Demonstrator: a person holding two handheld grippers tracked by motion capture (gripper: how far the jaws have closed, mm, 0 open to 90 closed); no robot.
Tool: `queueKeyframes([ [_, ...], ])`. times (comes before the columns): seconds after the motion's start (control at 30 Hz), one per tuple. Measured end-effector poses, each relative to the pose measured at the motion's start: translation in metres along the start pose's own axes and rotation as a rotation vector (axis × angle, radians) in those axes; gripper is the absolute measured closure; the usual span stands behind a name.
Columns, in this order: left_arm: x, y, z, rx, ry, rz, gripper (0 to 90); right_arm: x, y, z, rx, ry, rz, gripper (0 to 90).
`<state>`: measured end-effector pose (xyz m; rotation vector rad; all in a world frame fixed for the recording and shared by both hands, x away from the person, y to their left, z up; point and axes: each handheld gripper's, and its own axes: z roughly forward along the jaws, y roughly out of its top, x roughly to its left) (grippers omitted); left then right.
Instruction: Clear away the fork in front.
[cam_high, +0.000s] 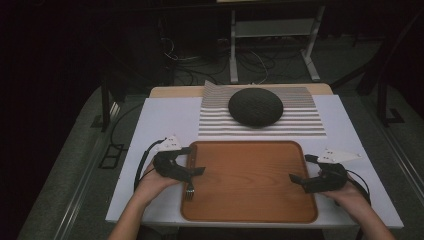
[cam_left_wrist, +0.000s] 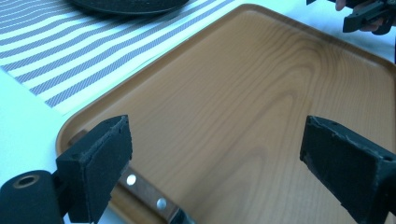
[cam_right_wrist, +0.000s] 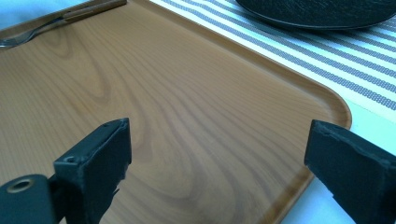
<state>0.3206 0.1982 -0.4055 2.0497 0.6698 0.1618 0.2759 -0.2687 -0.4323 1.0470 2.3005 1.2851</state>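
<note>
Fork (cam_high: 189, 191) lies along the left edge of the wooden tray (cam_high: 250, 200), tines toward the near side and riveted wooden handle running toward the far left corner, so it sits right where the left gripper (cam_high: 192, 161) can get at it. That gripper hovers just above the handle with its jaws spread wide and nothing between them, which looks like the set-up for a pick. On the right rim of the tray, the right gripper (cam_high: 296, 170) waits with jaws equally apart and empty, well clear of the fork. Beyond the tray a striped placemat (cam_high: 305, 125) carries a dark round plate (cam_high: 255, 106), likely the place setting the fork belongs beside
</note>
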Motion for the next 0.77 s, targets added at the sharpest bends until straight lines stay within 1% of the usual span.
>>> queueKeyframes([
  [0.27,0.001,-0.01,-0.009,-0.003,0.018,-0.015,2.0,-0.001,0.0,0.0,0.0,0.0,0.003,7.2],
  [0.4,0.002,-0.015,-0.011,0.013,0.03,-0.002,0.0,-0.001,0.0,0.0,0.0,0.001,0.003,7.2],
  [0.47,0.003,-0.016,-0.01,0.02,0.036,0.002,0.0,-0.001,0.0,0.0,0.0,0.002,0.003,7.3],
  [0.77,0.003,-0.015,-0.01,0.019,0.038,0.012,0.0,-0.001,-0.001,-0.001,0.001,-0.001,0.004,7.2],
])
